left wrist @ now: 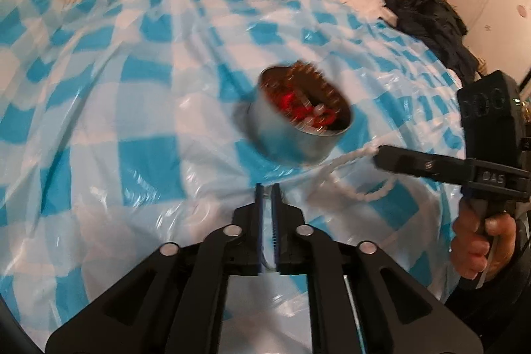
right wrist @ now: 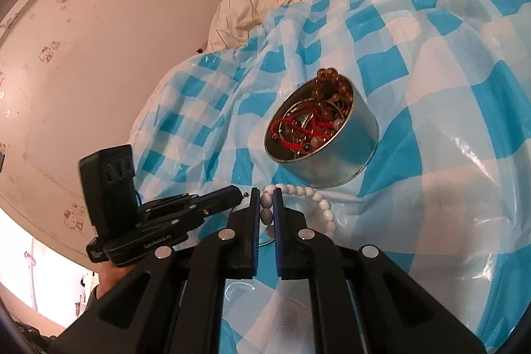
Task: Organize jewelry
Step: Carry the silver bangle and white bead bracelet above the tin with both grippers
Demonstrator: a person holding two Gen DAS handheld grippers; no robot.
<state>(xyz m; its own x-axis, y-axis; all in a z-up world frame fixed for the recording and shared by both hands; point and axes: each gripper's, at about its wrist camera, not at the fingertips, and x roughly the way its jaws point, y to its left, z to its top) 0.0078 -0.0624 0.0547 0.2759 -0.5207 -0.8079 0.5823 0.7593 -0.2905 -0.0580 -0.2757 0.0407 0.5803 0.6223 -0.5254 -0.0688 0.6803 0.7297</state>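
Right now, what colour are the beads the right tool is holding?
White beads, seen best in the right wrist view, pinched by the right tool.

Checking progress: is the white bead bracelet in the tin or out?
Out. The white bead bracelet hangs outside the tin, clamped in the right gripper jaws.

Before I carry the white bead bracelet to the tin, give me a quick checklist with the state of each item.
1. Right tool shut on white bead bracelet: ok.
2. Left tool shut; holding anything: cannot tell.
3. Tin upright on checked sheet, open top: ok.
4. Room in tin: not ok, already crowded with brown beads and red cord.
5. Bracelet loop free of tin: cannot tell.
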